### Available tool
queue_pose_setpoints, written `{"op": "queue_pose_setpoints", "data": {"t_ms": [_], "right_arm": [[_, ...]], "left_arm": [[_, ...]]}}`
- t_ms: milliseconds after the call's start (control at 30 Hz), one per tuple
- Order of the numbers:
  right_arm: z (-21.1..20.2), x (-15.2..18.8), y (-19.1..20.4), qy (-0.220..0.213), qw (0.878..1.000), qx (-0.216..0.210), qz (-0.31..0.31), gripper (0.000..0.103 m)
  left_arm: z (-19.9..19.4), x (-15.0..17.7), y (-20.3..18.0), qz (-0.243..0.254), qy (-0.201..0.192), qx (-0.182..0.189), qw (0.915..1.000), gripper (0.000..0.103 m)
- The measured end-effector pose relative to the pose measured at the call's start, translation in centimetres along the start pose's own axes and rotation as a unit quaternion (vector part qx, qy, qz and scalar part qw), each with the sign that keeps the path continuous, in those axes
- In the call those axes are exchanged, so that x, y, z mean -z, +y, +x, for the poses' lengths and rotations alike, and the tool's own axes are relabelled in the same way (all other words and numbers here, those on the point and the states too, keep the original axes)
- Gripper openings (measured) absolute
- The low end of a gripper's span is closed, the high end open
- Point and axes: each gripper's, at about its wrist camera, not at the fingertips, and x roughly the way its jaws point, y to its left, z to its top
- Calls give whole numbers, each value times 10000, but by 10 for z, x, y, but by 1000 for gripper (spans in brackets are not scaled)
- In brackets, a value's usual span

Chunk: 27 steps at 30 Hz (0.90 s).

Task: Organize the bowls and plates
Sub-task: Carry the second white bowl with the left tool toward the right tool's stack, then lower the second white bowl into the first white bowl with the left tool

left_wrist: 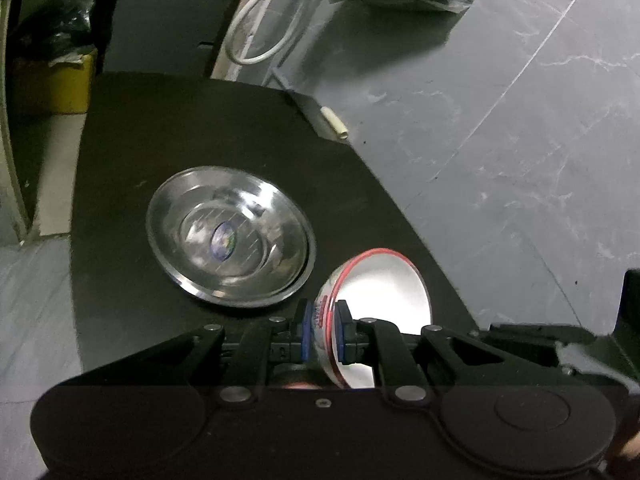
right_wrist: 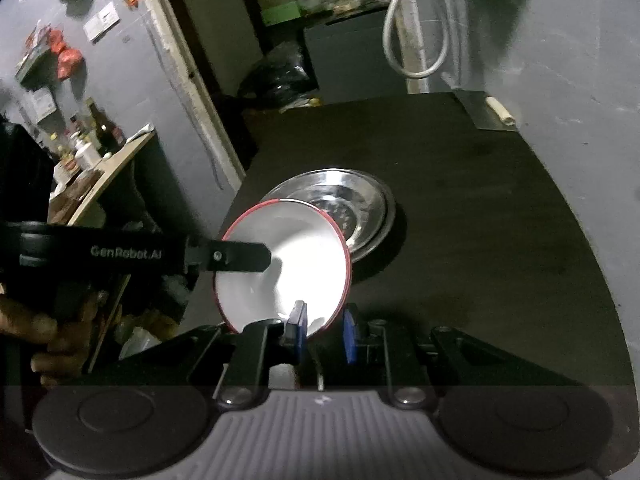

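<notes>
Left gripper (left_wrist: 324, 330) clamped on the rim of a white bowl (left_wrist: 384, 292) — held tilted above the dark table (left_wrist: 200, 120).

Its blue pads (left_wrist: 306, 330) pinch the red-edged wall from both sides. The right gripper (right_wrist: 323, 334) has its pads close together, nearly closed; the bowl's lower rim sits in front of them, and whether they hold it cannot be told. The left view shows the steel plate (left_wrist: 230, 236) whole, flat on the table just beside the bowl — the right view has the bowl covering the plate's near edge, and alone shows the hand (right_wrist: 44, 332) holding the left gripper.
</notes>
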Motion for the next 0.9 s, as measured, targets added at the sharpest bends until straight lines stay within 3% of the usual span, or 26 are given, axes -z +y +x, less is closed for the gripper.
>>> {"op": "queue_pose_setpoints", "data": {"t_ms": [300, 900], "right_arm": [[8, 1, 18, 376, 9985, -260, -285, 21], [20, 13, 27, 924, 9940, -413, -426, 21]], "left_arm": [[-11, 22, 16, -119, 395, -158, 9990, 12], [-21, 34, 15, 112, 732, -322, 9967, 12]]}}
